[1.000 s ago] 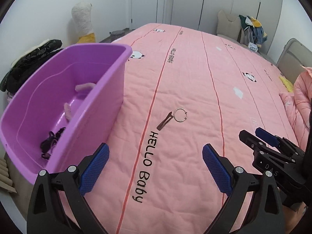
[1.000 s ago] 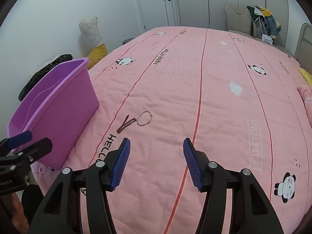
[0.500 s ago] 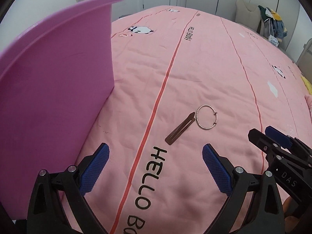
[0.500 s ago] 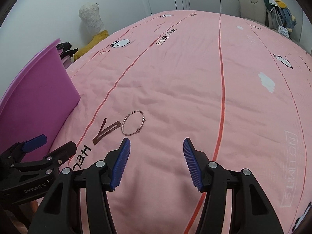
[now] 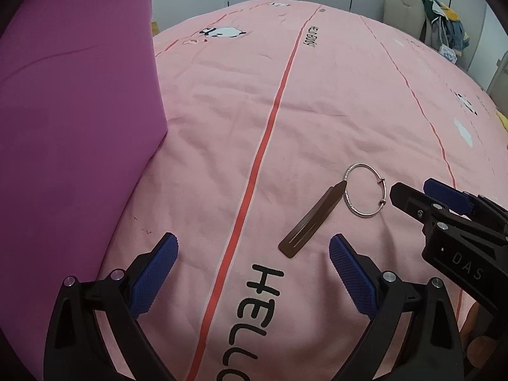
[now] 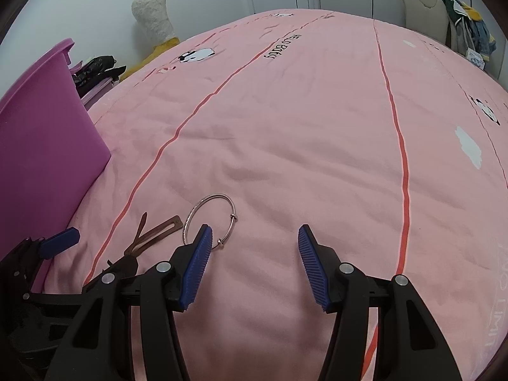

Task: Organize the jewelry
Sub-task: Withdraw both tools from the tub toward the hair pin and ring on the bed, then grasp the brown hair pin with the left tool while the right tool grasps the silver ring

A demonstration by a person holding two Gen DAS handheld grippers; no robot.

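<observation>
Bedspread: pink, thin red stripes, black "HELLO Baby" lettering, black-and-white panda prints, white cloud patches. Bin at frame left: solid purple. Bangle: silver. Hair clip: dark brown. Both tools: black frames, blue ribbed pads. Plush toy upper left: cream over yellow.

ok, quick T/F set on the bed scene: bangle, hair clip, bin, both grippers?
1. The silver bangle lies on the pink bedspread. True.
2. The brown hair clip sits inside the purple bin. False: it lies on the bedspread, its tip at the bangle's rim.
3. The left gripper is open and empty. True.
4. The right gripper is clamped on the bangle. False: its jaws stand open; the bangle lies past its left fingertip.
5. The bin is right of the clip in the left wrist view. False: it is on the left.
</observation>
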